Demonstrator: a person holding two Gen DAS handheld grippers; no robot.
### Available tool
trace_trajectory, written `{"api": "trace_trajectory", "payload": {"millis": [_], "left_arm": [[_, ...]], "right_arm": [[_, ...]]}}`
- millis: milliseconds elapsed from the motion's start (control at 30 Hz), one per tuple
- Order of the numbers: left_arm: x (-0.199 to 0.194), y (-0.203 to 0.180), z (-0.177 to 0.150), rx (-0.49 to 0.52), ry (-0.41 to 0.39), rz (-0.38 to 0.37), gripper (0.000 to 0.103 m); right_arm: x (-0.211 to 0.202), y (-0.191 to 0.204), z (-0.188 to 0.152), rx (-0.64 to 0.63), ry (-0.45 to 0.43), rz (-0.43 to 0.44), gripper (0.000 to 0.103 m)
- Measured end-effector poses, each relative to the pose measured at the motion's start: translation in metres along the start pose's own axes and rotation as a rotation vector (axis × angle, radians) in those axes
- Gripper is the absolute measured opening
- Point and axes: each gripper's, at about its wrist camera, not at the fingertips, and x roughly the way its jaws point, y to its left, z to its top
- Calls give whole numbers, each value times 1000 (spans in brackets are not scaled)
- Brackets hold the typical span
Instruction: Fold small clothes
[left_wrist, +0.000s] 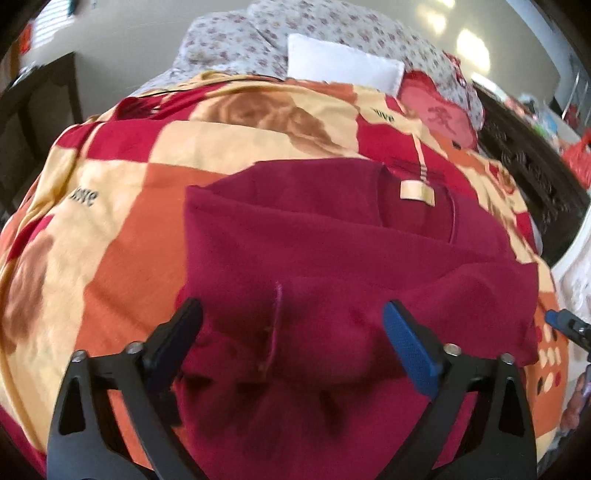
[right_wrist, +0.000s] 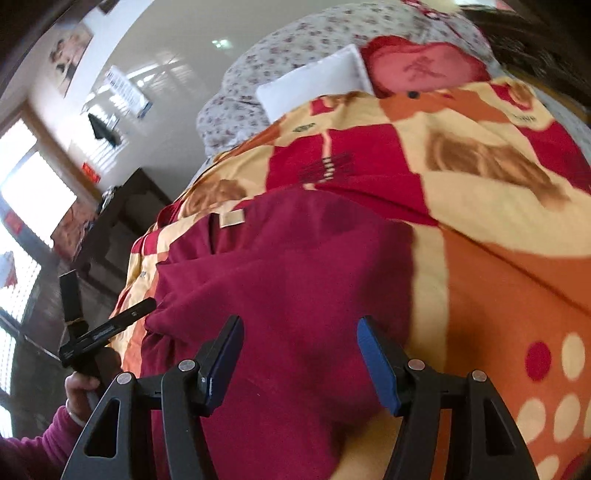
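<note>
A dark red shirt (left_wrist: 314, 251) (right_wrist: 288, 258) lies partly folded on the bed, its beige neck label (left_wrist: 415, 192) (right_wrist: 232, 218) facing up. My left gripper (left_wrist: 293, 317) hangs wide open over the shirt's crumpled near edge; cloth shows between the fingers but the pads stand off it. My right gripper (right_wrist: 300, 325) is open too, over the shirt's other side, with nothing pinched. In the right wrist view the left gripper (right_wrist: 107, 328) shows at the left, held by a hand (right_wrist: 79, 384). The right gripper's tip (left_wrist: 565, 325) pokes in at the right edge of the left wrist view.
The shirt rests on a red, orange and cream checked blanket (left_wrist: 147, 166) (right_wrist: 498, 240). At the bed's far end lie a white pillow (left_wrist: 343, 62) (right_wrist: 314, 85), a pink cushion (left_wrist: 439, 107) (right_wrist: 424, 70) and a floral quilt (left_wrist: 229, 44). A dark cabinet (right_wrist: 122, 218) stands beside the bed.
</note>
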Motion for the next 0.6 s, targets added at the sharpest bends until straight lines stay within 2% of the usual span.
{"api": "trace_trajectory", "payload": {"millis": [100,167,233,300,333,367,467,533,600], "left_arm": [[11,-4,6,35,15,-18,90],[19,-5,8,45,58,-31,63],[30,-5,6,40,117,-66,50],[32,-6,3,55,109,-50,42],[32,-6,2,64,104,-30,26],[30,-5,2,59,101,-20,18],[16,3,11,12,70,-75,11],[3,5,19,17,27,-71,10],[-6,7,26,8,-1,-77,10]], "right_arm": [[-6,-7,-2,23,-3,4,61],[-7,-9,-3,29,-5,3,61],[-5,-8,-3,32,-7,7,61],[-5,-7,-2,30,-12,9,61],[-4,-6,-1,27,-14,8,61],[-5,-6,0,25,-19,3,61],[-4,-6,5,29,-35,-21,61],[-3,-9,10,38,-49,-49,61],[1,-16,17,62,-59,-115,61]]}}
